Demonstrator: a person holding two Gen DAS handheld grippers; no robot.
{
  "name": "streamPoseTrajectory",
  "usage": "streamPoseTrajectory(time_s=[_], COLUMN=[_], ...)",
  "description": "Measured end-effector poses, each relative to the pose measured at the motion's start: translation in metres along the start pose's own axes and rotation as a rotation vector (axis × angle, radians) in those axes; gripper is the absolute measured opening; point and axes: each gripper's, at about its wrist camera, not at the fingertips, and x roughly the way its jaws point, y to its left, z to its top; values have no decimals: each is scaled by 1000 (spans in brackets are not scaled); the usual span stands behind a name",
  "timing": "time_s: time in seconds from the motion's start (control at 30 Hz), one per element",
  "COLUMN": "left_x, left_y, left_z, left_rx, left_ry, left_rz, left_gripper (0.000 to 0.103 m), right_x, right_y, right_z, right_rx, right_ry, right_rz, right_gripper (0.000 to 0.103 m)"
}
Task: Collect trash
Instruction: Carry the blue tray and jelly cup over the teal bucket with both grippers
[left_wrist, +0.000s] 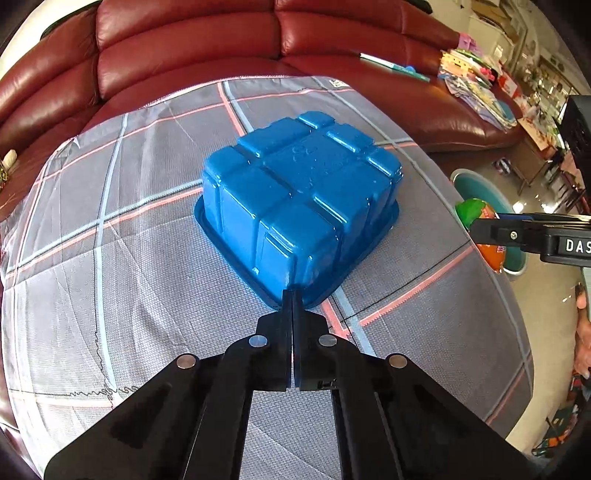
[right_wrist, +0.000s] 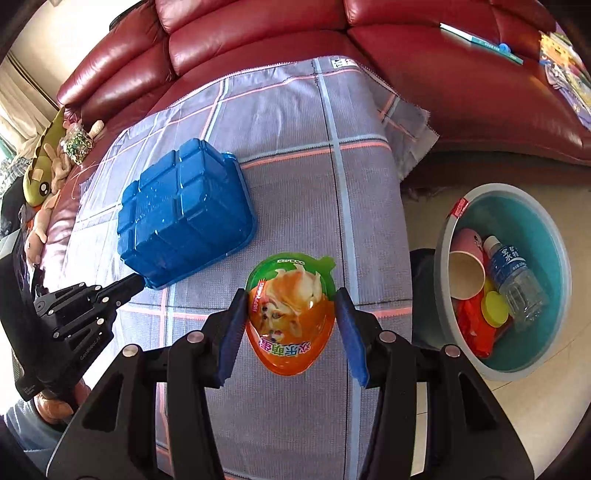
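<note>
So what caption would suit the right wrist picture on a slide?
Right gripper carrying an orange snack cup toward the teal bin, left gripper pinching the blue tray.

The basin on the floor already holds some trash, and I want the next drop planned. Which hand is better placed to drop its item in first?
Right. The right gripper holds the orange jelly cup, close to the teal basin. The left gripper is pinching the blue tray rim, farther from the basin.
</note>
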Motion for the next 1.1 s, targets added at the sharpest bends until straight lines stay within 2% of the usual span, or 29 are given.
streamPoseTrajectory(time_s=[0.2, 0.27, 0.3, 0.33, 0.37, 0.5, 0.67, 0.83, 0.93, 1.03, 1.1], left_x=[-13, -16, -17, -19, -19, -10, 4, 14, 16, 12, 4], left_y=[13, 22, 28, 35, 43, 76, 83, 74, 67, 55, 39], left_z=[8, 10, 12, 14, 16, 23, 24, 25, 27, 32, 35], left_rx=[2, -7, -11, -17, -30, -116, -120, -104, -93, -69, -12], left_ry=[6, 9, 1, -6, -11, 17, 57, 72, 77, 68, 54], left_rz=[-24, -33, -37, -35, -40, -88, -137, -164, -174, -195, -207], left_gripper=[3, 17, 36, 50, 52, 56, 59, 65, 68, 69, 72], right_x=[0, 3, 5, 7, 10, 34, 38, 33, 28, 22, 19], right_y=[25, 39, 47, 54, 62, 76, 68, 64, 49, 31, 20], right_z=[33, 45, 51, 56, 61, 75, 74, 69, 65, 57, 51], right_rx=[-57, -83, -98, -115, -135, -163, -156, -170, -138, -86, -53], right_ry=[-11, -12, -9, -7, -8, 44, 72, 81, 83, 85, 90], right_rz=[11, 17, 20, 20, 13, -41, -41, -60, -52, -7, 29], right_gripper=[46, 46, 46, 46, 46, 46, 46, 46, 46, 46, 46])
